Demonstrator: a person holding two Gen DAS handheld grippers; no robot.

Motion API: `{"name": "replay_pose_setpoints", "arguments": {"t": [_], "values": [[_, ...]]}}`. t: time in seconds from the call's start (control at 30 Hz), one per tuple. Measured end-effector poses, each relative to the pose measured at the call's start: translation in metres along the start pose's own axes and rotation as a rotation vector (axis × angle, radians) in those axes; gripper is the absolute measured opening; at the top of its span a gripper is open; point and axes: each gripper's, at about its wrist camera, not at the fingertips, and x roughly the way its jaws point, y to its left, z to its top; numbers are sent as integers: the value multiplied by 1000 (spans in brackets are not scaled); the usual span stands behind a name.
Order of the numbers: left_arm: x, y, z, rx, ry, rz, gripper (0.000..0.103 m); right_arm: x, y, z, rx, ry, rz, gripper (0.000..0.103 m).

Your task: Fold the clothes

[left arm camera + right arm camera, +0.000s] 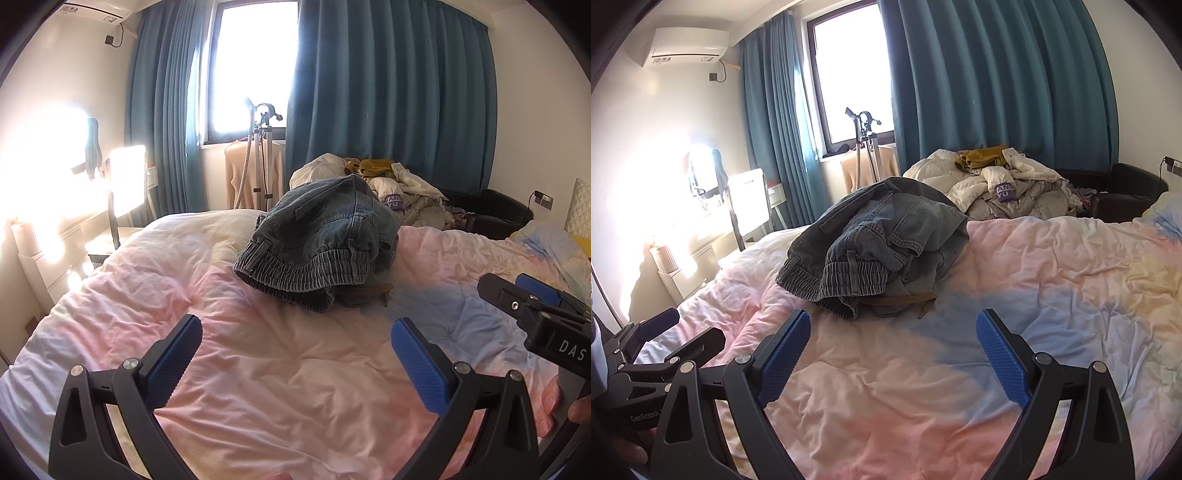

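My left gripper hangs low over the bed with its blue-padded fingers spread wide and nothing between them. My right gripper is just beside it, its fingers likewise wide apart and empty. Each shows in the other's view: the right one at the right edge of the left camera, the left one at the lower left of the right camera. Part of my hand shows below the right gripper.

Under both lies the bed, covered in a rumpled quilt of pink, cream and pale blue.

Ahead of the fingers, apart from them, the jeans sit in a crumpled heap in the middle of the bed, elastic waistband toward me. A brown belt trails out from under the heap on its near side.

Beyond the bed's far edge a pile of clothes is heaped, cream and grey with something mustard on top, next to a dark armchair. A garment steamer stands before the window, with blue curtains to both sides. On the left wall an air conditioner hangs above a glare-washed desk.
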Motion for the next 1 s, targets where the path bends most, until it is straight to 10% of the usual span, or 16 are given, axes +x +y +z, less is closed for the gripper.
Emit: {"name": "replay_pose_setpoints", "arguments": {"t": [0.3,0.73,1.0], "values": [[-15,-7,30,6,43,-31,103,-5,-32,10,73,-22,12,93],[-36,-5,164,38,-24,108,103,-44,-70,13,153,-30,62,93],[47,33,135,-52,107,1,103,-41,-65,12,142,-22,101,93]]}}
